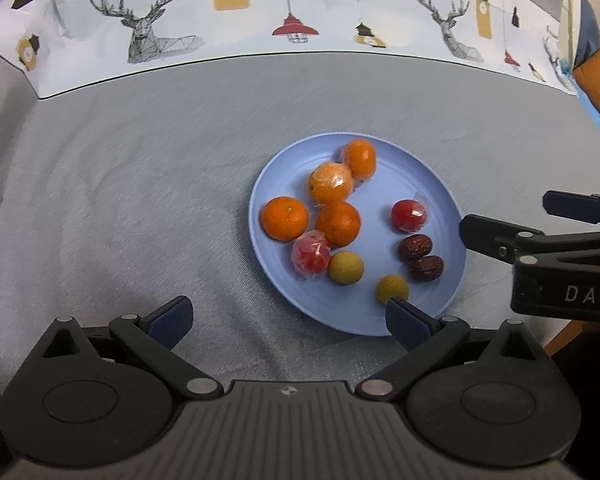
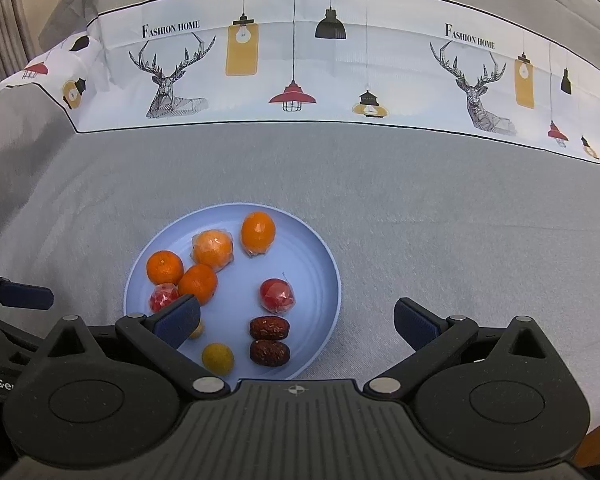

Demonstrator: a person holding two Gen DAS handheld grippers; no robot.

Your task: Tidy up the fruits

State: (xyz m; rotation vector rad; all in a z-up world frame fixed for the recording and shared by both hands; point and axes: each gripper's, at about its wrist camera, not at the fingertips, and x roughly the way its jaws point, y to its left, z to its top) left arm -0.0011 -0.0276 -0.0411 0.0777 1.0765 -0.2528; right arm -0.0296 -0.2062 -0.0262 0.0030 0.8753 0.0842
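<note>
Oranges [image 1: 337, 223], wrapped red fruits [image 1: 408, 214], brown dates [image 1: 415, 247] on blue plate [image 1: 428, 184], both grippers' jaws wide open, empty.

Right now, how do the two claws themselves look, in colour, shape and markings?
Both look alike. The left claw has a black ribbed body, two round black discs, angled black link arms with silver pivot pins, and dark blue finger pads. The right claw shows the same build; seen sideways from the left camera, its body carries white letters "DAS".

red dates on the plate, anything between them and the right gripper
Nothing visible does. The two red dates lie bare on the blue plate, just ahead of the open, empty right gripper.
</note>
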